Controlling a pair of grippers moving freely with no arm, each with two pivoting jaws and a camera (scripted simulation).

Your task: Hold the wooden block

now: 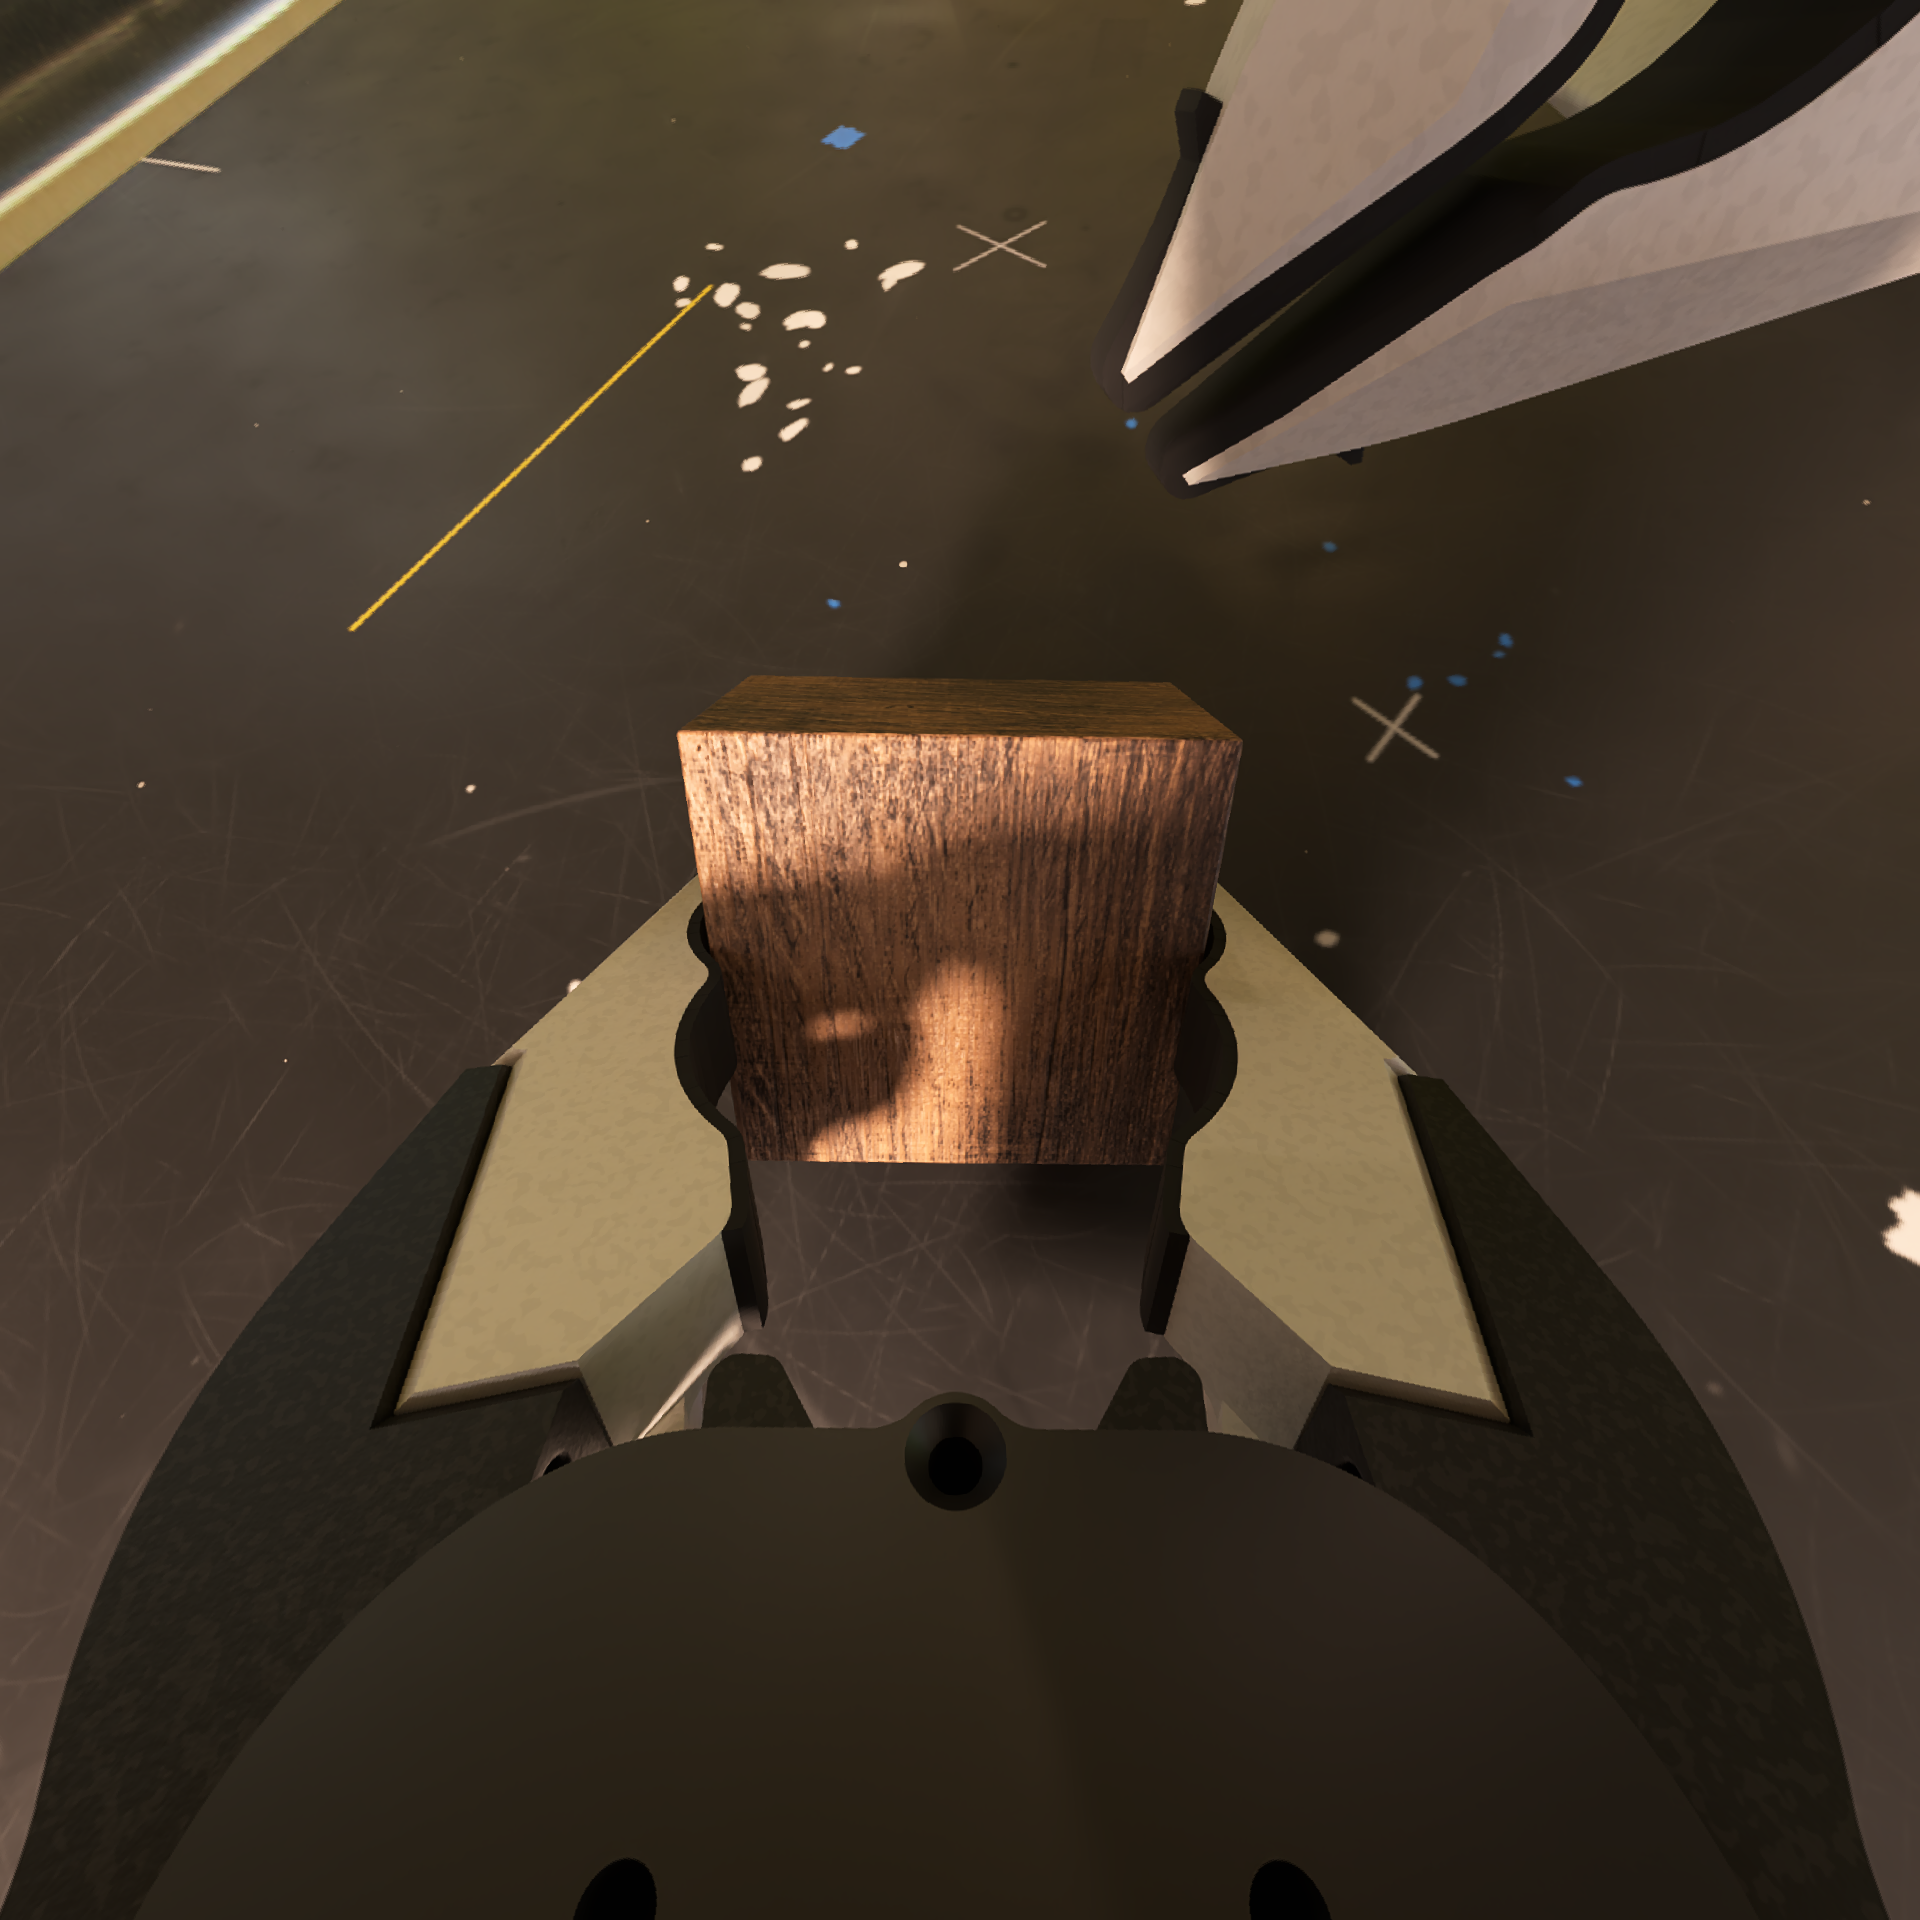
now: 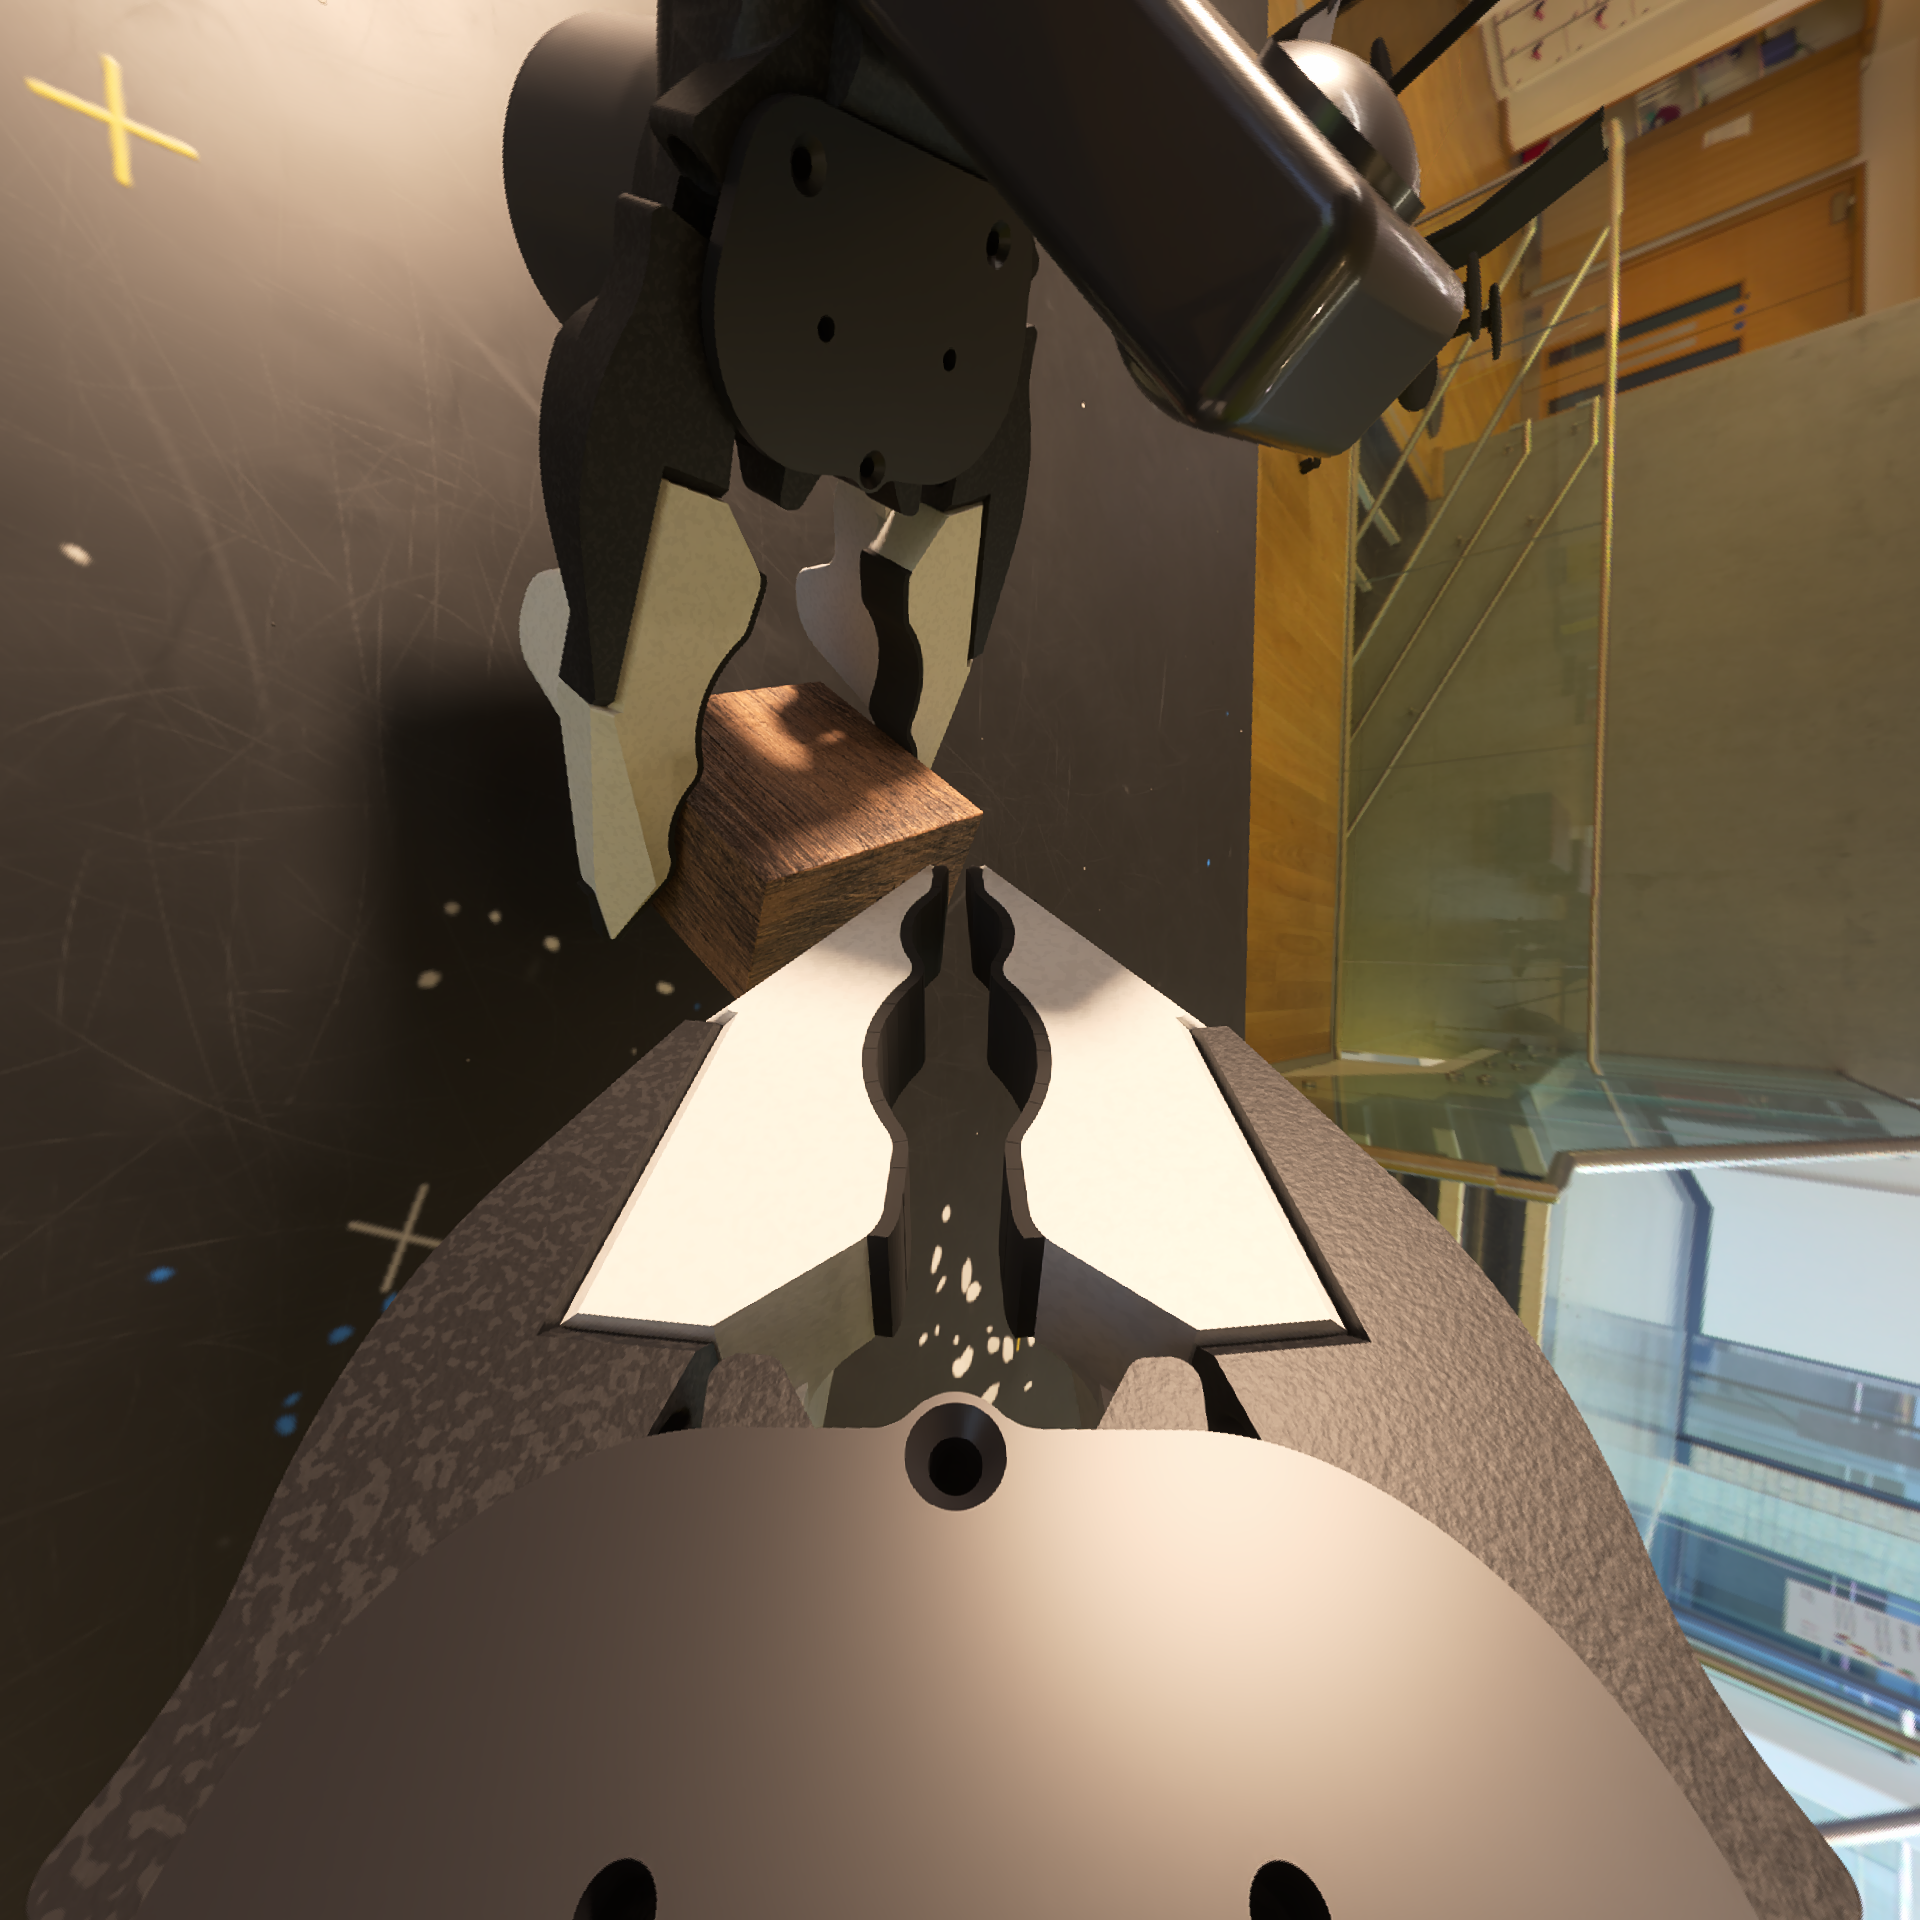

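A brown wooden block sits between the two fingers of my left gripper, which is shut on its left and right sides. In the right wrist view the same block shows in the left gripper, just beyond my right gripper's tips. My right gripper is shut with nothing between its fingers. It also shows in the left wrist view, at the upper right beyond the block, pointing down and left. I cannot tell whether the block touches the table.
The dark scratched table carries white specks, a thin yellow line and pale crosses. Its edge runs at the far upper left. In the right wrist view the table ends at the right.
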